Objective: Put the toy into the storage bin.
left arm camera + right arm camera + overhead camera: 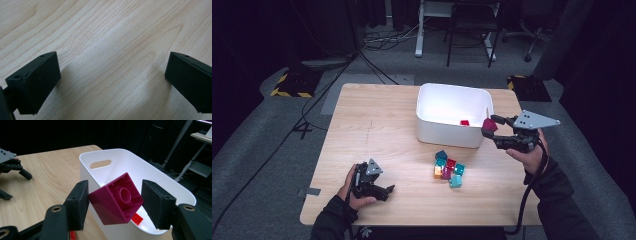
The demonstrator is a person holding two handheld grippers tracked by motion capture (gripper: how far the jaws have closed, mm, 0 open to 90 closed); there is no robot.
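- Magenta block (pixel 116 200) sits tilted, clamped between the pads of your right tongs (pixel 115 203), held at the white bin's (pixel 447 131) right rim.
- Your left tongs (pixel 112 80) rest spread wide on the bare bench (pixel 377 130), gripping nothing.
- Loose blocks (pixel 448 169) cluster mid-bench, just before the bin.
- One red brick (pixel 464 122) lies inside the bin.

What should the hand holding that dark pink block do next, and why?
Probably carry the magenta plastic block, clamped in the right gripper, a little further over the white plastic tub and open: it hangs at the rim, and a small red block already lies inside.
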